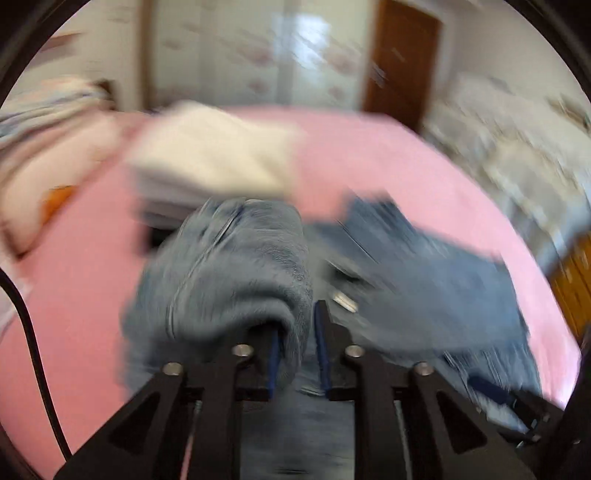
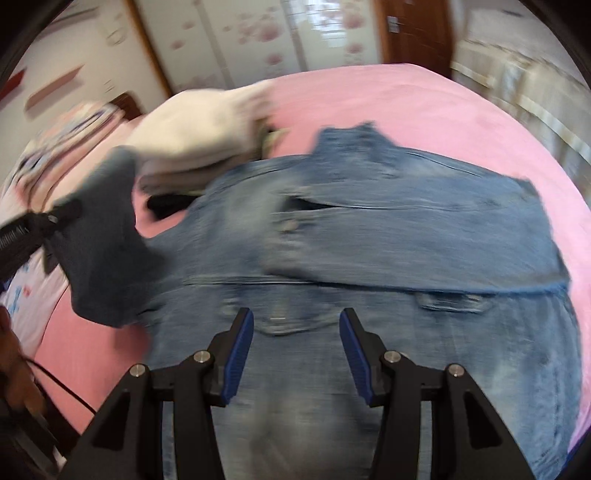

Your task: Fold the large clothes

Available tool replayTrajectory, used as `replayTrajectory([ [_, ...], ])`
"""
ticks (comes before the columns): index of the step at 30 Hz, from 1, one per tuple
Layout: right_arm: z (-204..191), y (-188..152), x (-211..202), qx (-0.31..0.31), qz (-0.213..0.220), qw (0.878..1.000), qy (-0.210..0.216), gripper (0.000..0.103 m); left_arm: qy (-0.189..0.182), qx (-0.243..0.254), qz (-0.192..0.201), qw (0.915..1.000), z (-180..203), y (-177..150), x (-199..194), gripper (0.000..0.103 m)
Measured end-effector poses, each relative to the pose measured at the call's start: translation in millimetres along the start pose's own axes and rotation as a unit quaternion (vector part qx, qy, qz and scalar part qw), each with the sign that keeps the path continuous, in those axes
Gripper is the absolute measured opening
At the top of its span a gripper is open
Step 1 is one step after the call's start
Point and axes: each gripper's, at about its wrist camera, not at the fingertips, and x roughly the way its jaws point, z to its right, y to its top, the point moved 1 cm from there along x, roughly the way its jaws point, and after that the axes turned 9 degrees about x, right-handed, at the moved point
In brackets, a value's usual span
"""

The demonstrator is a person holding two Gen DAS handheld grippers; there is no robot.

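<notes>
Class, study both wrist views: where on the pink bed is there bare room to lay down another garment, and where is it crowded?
Free: the pink sheet beyond the denim jacket, toward the far edge near the door, and the strip left of the jacket. Crowded: the far left, where the cream folded pile adjoins the jacket, and the sleeve over the left gripper.

A pink bed sheet [image 2: 424, 110] covered the bed; a floral wardrobe [image 2: 258, 33] and brown door [image 2: 417, 29] stood behind, with a patterned pillow [image 2: 70, 122] at left.
</notes>
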Motion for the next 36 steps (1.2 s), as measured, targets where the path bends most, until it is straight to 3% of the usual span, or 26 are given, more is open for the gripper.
replayTrajectory([
  [2, 27, 3, -3, 0.017, 0.001, 1.000, -0.014, 0.049, -0.025, 0.023, -0.033, 0.9989, 35, -8, 32, 0.035],
  [5, 61, 3, -3, 0.037, -0.002, 0.999, -0.033, 0.049, -0.009, 0.055, -0.062, 0.9965, 66, -22, 61, 0.051],
  [10, 94, 5, -1, 0.072, -0.007, 0.997, -0.029, 0.049, -0.003, 0.093, -0.053, 0.9943, 87, -29, 53, 0.057],
  [14, 85, 7, 2, 0.068, -0.011, 0.998, -0.001, 0.049, -0.004, 0.074, -0.023, 0.9970, 66, -25, 13, 0.057],
  [18, 65, 12, 4, 0.051, -0.018, 0.998, 0.043, 0.049, -0.016, 0.007, 0.017, 0.9997, 27, -32, -36, 0.072],
  [21, 38, 13, -1, 0.016, -0.016, 0.998, 0.065, 0.053, 0.008, -0.042, 0.047, 0.9980, -6, -47, -67, 0.078],
  [23, 19, 12, -4, -0.010, -0.012, 0.997, 0.074, 0.061, 0.038, -0.073, 0.050, 0.9953, -32, -62, -78, 0.078],
  [26, -16, 12, -4, -0.061, -0.002, 0.995, 0.081, 0.062, 0.084, -0.104, 0.038, 0.9903, -65, -81, -77, 0.078],
  [31, -78, 9, 15, -0.157, 0.001, 0.985, 0.077, 0.062, 0.148, -0.128, -0.020, 0.9804, -106, -106, -44, 0.078],
  [36, -129, -10, 50, -0.273, -0.016, 0.961, 0.048, 0.062, 0.138, -0.144, -0.045, 0.9788, -124, -117, -12, 0.078],
])
